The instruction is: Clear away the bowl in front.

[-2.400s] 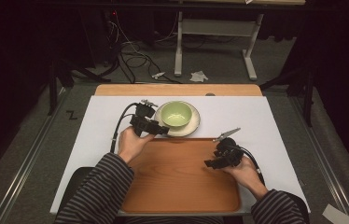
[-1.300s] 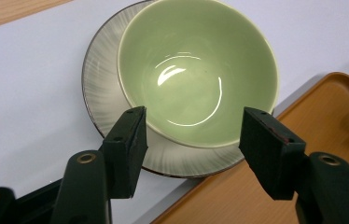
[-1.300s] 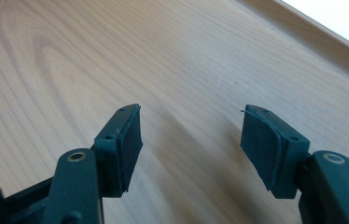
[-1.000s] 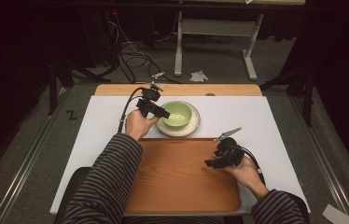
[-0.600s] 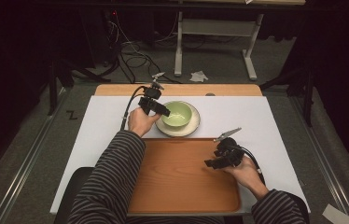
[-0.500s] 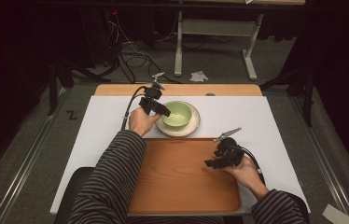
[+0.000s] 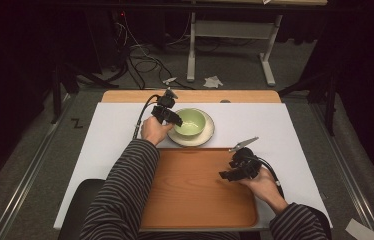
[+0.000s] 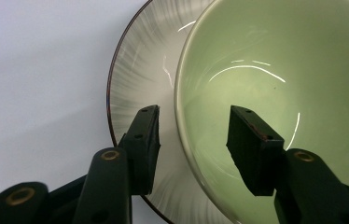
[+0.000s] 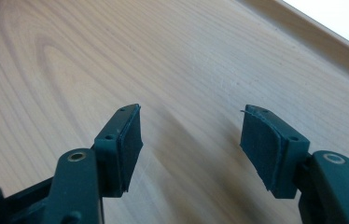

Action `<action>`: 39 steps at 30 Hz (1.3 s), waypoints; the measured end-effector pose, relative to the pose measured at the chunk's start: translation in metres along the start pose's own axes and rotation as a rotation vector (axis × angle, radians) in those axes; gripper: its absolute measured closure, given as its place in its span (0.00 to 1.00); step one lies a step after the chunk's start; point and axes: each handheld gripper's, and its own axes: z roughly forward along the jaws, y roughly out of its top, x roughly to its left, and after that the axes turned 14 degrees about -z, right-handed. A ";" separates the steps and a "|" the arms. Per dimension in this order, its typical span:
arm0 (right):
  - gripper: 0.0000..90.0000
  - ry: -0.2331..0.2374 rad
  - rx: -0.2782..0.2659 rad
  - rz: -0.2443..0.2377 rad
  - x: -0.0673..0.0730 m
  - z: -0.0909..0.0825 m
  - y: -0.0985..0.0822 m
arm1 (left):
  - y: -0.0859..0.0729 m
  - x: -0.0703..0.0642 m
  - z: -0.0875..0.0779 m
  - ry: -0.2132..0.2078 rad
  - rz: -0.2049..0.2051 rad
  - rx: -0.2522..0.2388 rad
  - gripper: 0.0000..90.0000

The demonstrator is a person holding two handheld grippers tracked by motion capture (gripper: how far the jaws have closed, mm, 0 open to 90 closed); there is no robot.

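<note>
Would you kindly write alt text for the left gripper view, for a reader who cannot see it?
The left claw is open, its two black jaws straddling the rim of a pale green bowl, one jaw inside and one outside. The bowl sits on a grey streaked plate with a dark edge, on a white surface.

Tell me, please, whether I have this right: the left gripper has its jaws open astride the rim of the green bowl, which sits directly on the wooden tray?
Not quite. The left gripper does stand open astride the rim of the green bowl, but the bowl sits on a pale plate on the white table cover, beyond the wooden tray. The high view shows this.
</note>
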 end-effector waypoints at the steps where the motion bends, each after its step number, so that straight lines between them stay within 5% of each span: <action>1: 0.44 0.000 -0.002 0.000 0.000 0.000 0.000 | 0.000 0.000 0.001 0.001 -0.003 -0.001 0.61; 24: 0.44 0.007 0.013 -0.012 0.001 0.001 0.001 | 0.006 0.006 0.008 -0.009 -0.089 0.025 0.86; 39: 0.44 0.013 0.023 0.010 0.003 0.003 0.001 | 0.012 0.008 0.011 -0.040 -0.175 0.021 0.92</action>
